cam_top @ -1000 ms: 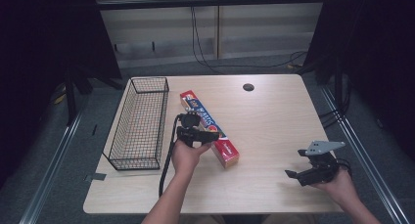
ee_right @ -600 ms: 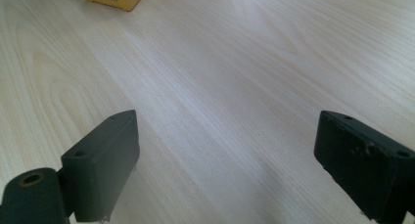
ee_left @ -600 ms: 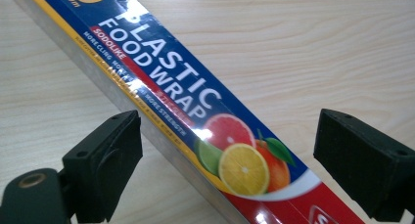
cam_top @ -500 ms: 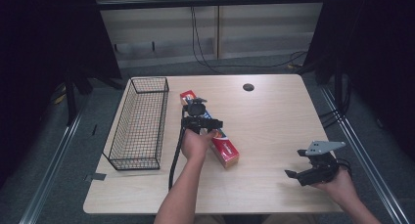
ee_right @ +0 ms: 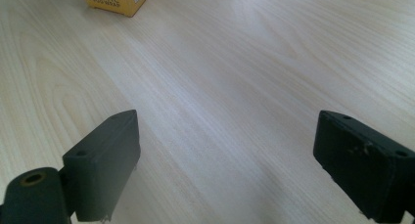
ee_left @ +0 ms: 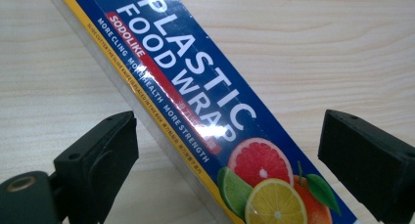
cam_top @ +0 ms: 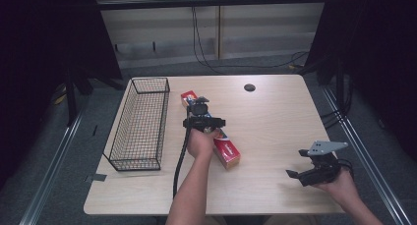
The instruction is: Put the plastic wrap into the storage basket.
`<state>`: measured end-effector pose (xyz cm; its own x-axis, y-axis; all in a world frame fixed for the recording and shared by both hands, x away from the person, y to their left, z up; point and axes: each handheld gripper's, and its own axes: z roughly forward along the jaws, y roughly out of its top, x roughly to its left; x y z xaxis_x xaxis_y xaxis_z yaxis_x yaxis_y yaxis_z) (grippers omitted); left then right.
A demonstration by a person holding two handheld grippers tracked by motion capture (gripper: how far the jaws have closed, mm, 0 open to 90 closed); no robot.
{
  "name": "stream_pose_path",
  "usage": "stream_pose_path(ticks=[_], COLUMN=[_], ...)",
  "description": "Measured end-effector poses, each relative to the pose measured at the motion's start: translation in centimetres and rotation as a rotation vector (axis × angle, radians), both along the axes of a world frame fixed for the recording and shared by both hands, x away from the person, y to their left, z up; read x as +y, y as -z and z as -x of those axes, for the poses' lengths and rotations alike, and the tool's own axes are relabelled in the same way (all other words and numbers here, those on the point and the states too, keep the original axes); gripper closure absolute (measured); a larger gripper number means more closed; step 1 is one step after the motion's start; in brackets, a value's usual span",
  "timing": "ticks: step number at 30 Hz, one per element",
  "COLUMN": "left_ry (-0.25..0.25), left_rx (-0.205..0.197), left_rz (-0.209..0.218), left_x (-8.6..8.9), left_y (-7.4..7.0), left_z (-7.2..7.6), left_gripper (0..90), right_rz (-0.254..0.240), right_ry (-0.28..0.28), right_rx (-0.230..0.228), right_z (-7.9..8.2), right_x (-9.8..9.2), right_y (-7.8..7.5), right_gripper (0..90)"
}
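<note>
A light wooden tabletop (cam_top: 275,136) is carrying a black wire basket (cam_top: 140,124) along its left side. A long plastic wrap box (cam_top: 223,146) is lying diagonally just beside the basket. A small dark round hole (cam_top: 249,87) is sitting near the far edge. Cables (cam_top: 206,48) are hanging behind.
</note>
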<state>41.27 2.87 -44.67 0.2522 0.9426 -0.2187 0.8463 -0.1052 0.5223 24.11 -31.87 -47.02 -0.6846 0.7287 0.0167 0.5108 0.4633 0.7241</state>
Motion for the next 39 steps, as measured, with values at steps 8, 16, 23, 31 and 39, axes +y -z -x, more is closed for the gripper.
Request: stream_pose_path(ticks=[8,16,23,31,39], left_ry=[-0.005,-0.02,-0.032,-0.035,-0.036], left_rx=[0.013,0.015,0.034,0.053,0.081], left_rz=[-0.021,-0.02,-0.01,0.03,0.038], left_x=[-0.5,-0.7,-0.7,-0.2,0.4], left_y=[0.5,0.9,1.2,1.5,1.3], left_z=[-0.1,-0.2,-0.3,-0.4,-0.3], left_gripper=[8.5,10.4,11.1,12.4,16.0], right_rz=[-0.005,0.0,0.0,-0.002,0.0], right_ry=[0.002,0.009,0.018,0.021,0.02], right_rx=[-0.006,-0.01,-0.014,-0.018,-0.017], right_z=[0.0,0.0,-0.1,-0.1,0.0], right_x=[0.0,0.0,-0.1,-0.3,-0.3], right_y=[-0.1,0.0,-0.1,-0.1,-0.2], right_gripper=[10.0,9.9,10.1,10.5,11.1])
